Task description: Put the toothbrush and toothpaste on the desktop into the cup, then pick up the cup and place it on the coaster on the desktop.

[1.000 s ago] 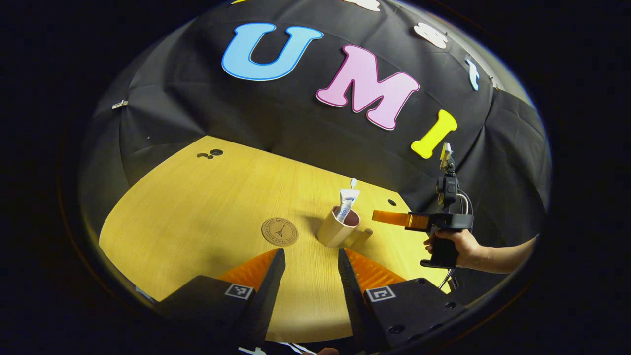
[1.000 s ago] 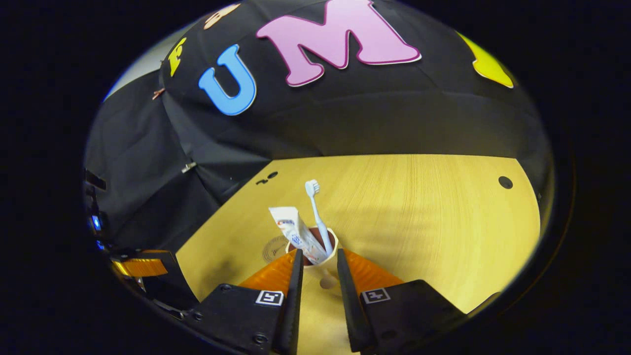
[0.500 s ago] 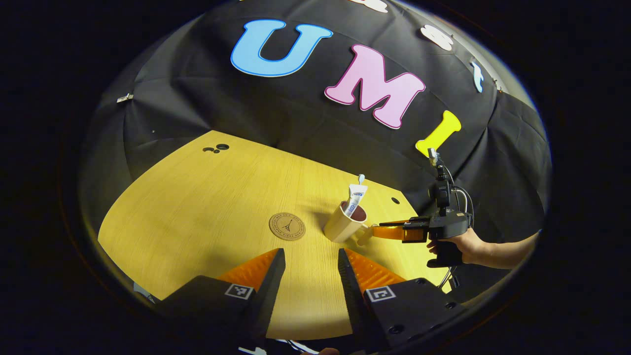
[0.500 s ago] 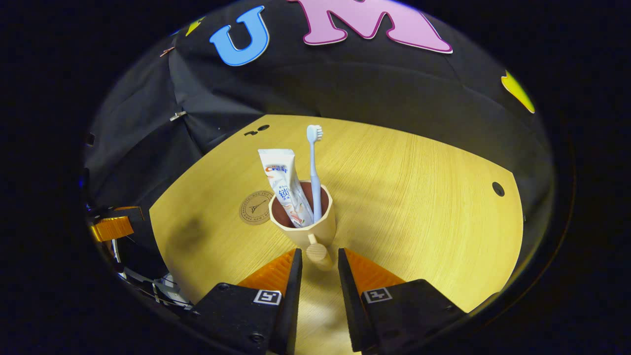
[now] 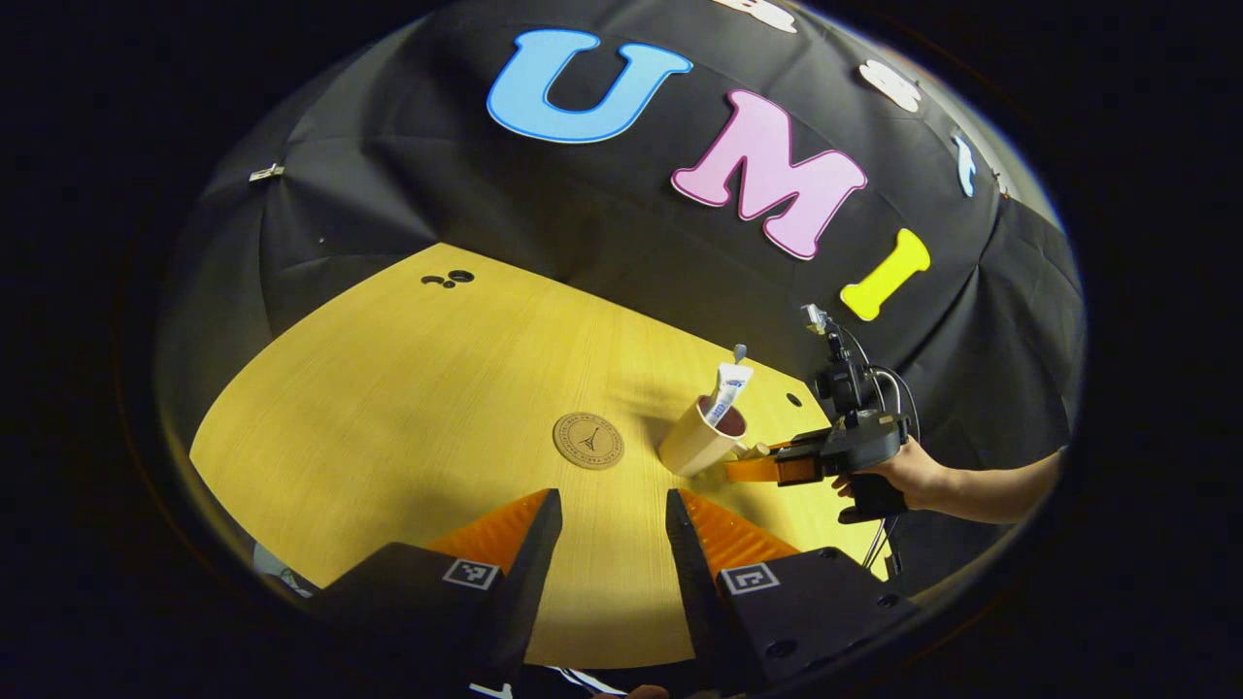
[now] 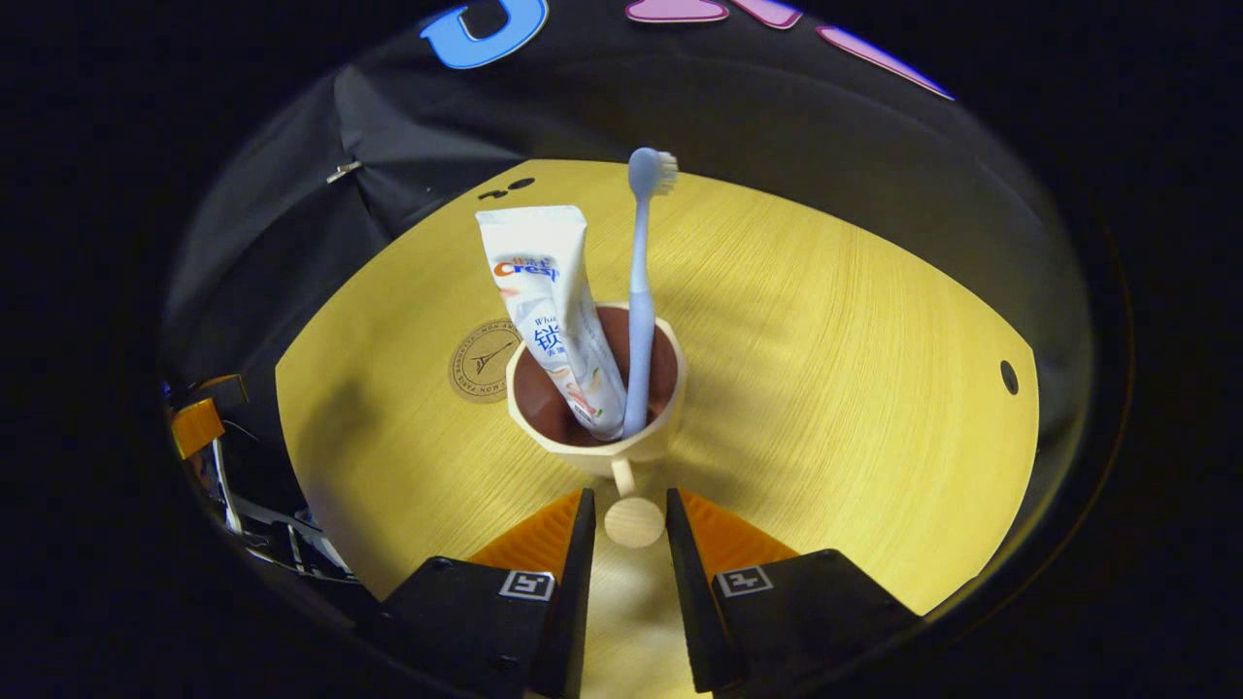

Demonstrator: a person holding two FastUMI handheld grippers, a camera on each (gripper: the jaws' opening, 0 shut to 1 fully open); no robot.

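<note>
A beige cup [image 6: 592, 449] stands on the wooden table, holding a white toothpaste tube [image 6: 549, 301] and a pale blue toothbrush [image 6: 640, 291], both upright. The cup's round handle knob [image 6: 633, 521] sits between the fingers of my right gripper [image 6: 629, 505], which is open around it. Left of the cup lies a round brown coaster [image 6: 483, 361]. In the left gripper view the cup [image 5: 691, 445] stands just right of the coaster [image 5: 588, 441], with the right gripper [image 5: 743, 469] at its handle, held by a hand [image 5: 908, 473]. My left gripper [image 5: 612, 505] hangs open over the near table, holding nothing.
The table [image 5: 388, 388] has cable holes at its far left [image 5: 447, 280] and near the cup [image 5: 793, 399]. Black cloth walls close the back and sides. The left gripper [image 6: 199, 427] shows at the left edge of the right gripper view.
My right gripper has come down and forward to the cup, so the handle knob now lies between its fingers. The left gripper has drifted slightly; the cup has stayed in place.
</note>
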